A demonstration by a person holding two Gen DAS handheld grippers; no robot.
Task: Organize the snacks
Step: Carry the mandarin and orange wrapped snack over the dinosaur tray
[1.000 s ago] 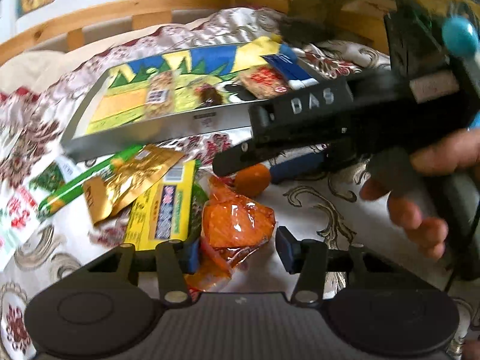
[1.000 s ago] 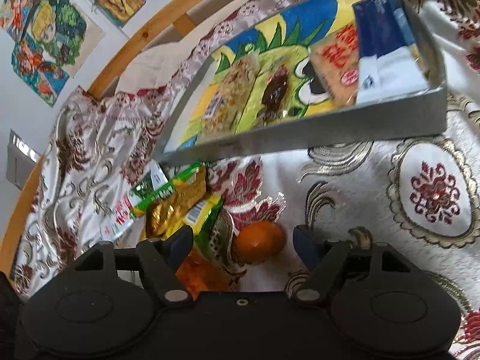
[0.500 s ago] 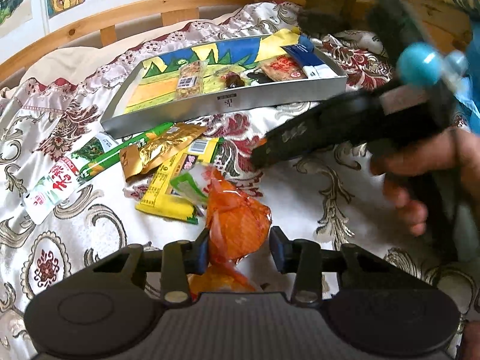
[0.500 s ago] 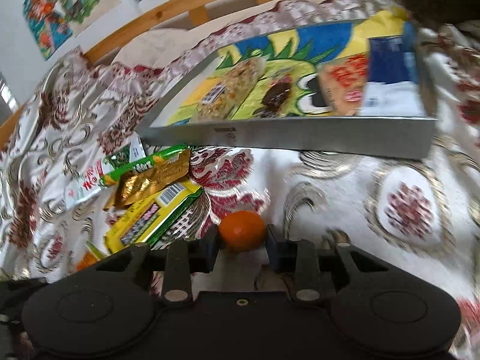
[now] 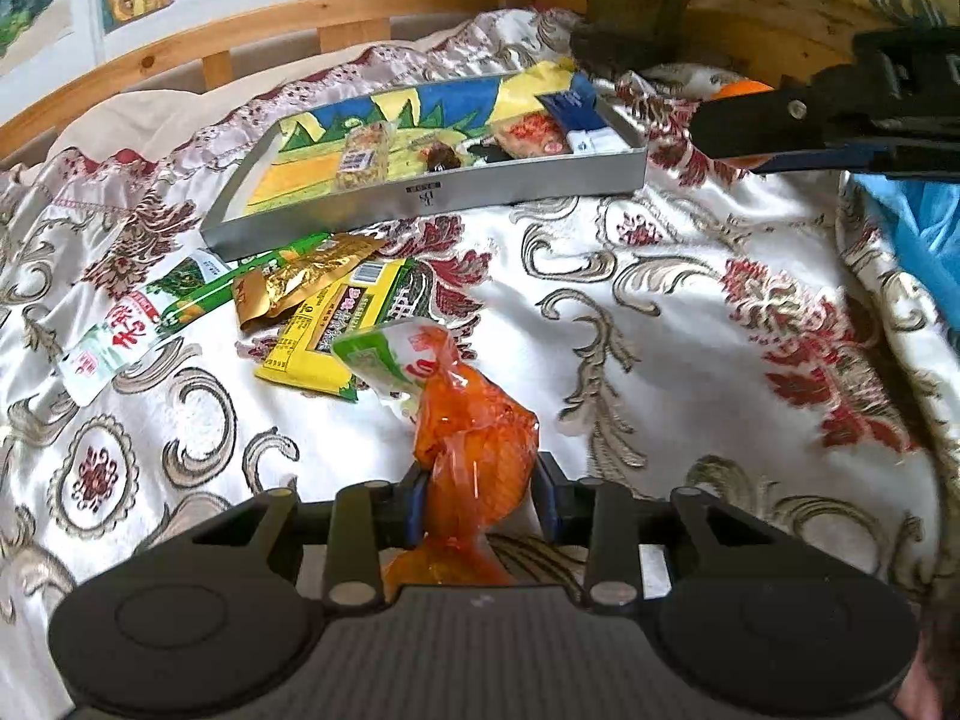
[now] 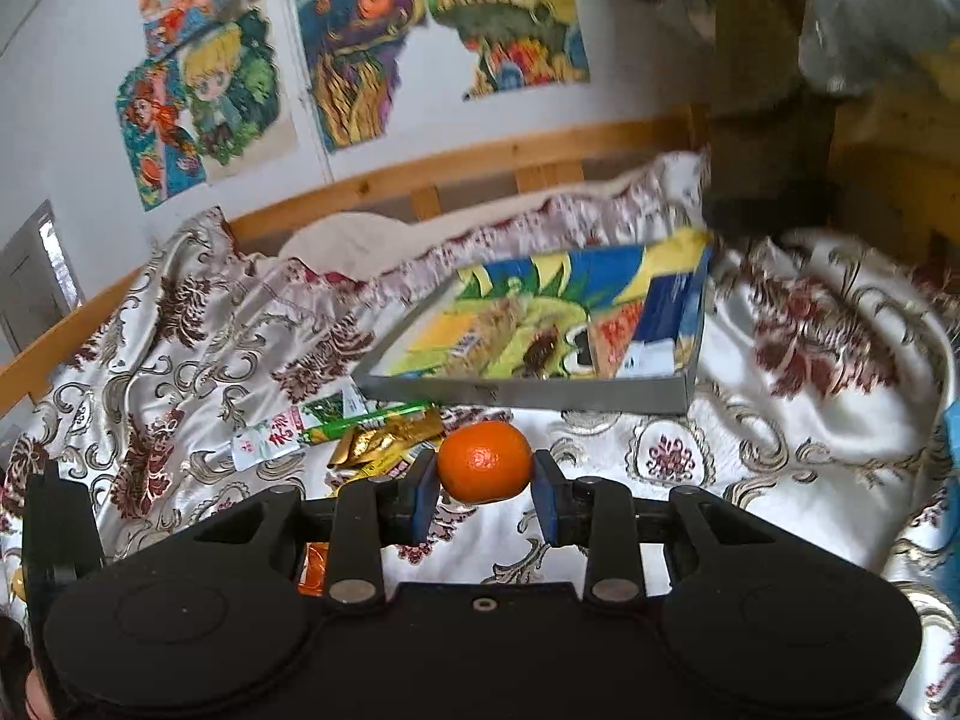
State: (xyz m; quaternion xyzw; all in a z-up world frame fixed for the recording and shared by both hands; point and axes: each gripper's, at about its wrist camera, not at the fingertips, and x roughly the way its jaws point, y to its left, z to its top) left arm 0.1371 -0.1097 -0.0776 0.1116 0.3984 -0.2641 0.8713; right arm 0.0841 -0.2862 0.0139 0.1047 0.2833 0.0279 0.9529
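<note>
On the bed's patterned bedspread point(image 5: 690, 312), far left of the left tool point(image 5: 480, 501), lies a white and green sachet point(image 5: 117, 336) with red Chinese characters too small to read. Next come a green stick pack point(image 5: 240, 291), a crumpled gold packet point(image 5: 300, 282) and a yellow packet point(image 5: 336, 330) showing a barcode. The left tool's pads pinch an orange wrapped snack point(image 5: 474, 456) lifted just ahead of it. Beyond stands the grey tray point(image 5: 432, 198) with a small illegible label on its front wall, snacks lying inside. The right tool point(image 6: 483, 489) grips a mandarin point(image 6: 485, 461) between its blue pads, short of the tray.
</note>
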